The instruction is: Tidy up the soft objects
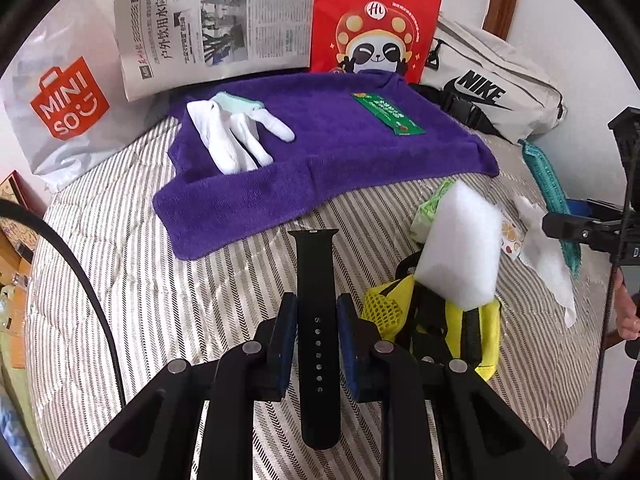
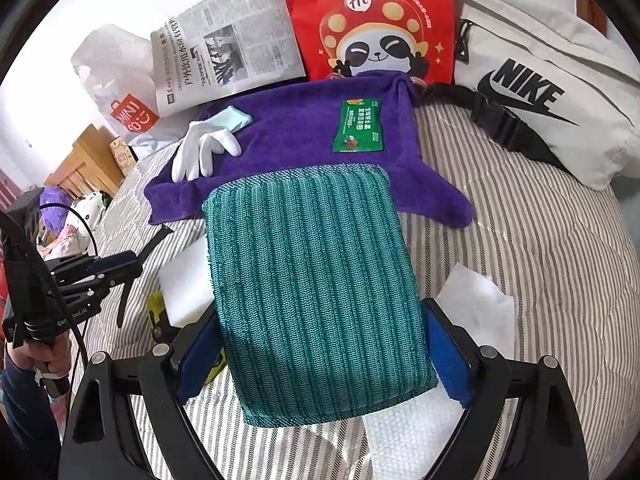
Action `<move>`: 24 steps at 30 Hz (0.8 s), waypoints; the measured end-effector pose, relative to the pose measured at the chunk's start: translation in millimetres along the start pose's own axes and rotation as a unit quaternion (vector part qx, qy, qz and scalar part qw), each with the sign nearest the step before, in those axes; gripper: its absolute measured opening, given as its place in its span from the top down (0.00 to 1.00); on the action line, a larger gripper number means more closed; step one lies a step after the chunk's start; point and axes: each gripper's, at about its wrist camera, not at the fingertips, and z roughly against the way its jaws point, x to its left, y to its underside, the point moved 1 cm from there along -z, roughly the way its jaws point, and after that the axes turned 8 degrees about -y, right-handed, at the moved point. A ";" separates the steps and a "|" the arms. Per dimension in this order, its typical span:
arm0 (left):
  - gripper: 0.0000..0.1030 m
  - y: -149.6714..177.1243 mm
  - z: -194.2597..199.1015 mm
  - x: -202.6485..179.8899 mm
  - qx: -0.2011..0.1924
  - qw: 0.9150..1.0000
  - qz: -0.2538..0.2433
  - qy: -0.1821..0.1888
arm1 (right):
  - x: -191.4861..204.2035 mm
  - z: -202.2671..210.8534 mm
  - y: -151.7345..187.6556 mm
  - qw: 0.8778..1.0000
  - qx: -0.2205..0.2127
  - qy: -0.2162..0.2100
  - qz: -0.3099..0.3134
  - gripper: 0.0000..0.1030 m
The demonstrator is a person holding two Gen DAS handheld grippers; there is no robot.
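Note:
My left gripper (image 1: 318,304) is shut on a black watch strap (image 1: 316,272), which sticks out forward over the striped bedcover (image 1: 160,280). My right gripper (image 2: 322,312) has its jaws wide and pressed on both sides of a teal knitted pad (image 2: 312,264), holding it above the bed. Beyond them lies a purple towel (image 1: 320,160) carrying a white glove (image 1: 232,136) and a green sachet (image 1: 386,114). Right of the strap, a white foam block (image 1: 460,244) rests on a yellow mesh item (image 1: 400,308). The teal pad (image 1: 548,176) also appears edge-on in the left wrist view.
A newspaper (image 1: 216,20), a red panda bag (image 1: 376,20), a Miniso bag (image 1: 68,100) and a white Nike bag (image 2: 540,92) stand along the back. A white tissue (image 2: 476,300) lies under the right gripper. Wooden furniture (image 2: 88,156) is off the bed's left.

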 end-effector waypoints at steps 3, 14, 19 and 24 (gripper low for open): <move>0.81 -4.2 5.8 2.0 -0.005 1.000 0.005 0.005 | 2.7 -1.1 -4.2 1.000 0.000 -0.002 0.003 0.12; 0.81 -31.8 18.6 7.0 -0.022 1.000 0.001 0.004 | 10.8 -2.3 -31.3 1.000 -0.010 -0.002 0.016 0.12; 0.81 -50.2 18.5 7.3 -0.031 0.999 0.007 0.017 | 8.5 -9.6 -45.7 1.000 -0.009 -0.002 0.013 0.12; 0.81 -69.4 11.7 4.7 -0.032 0.999 0.002 0.019 | 9.2 -15.4 -62.5 1.000 -0.012 -0.002 0.020 0.12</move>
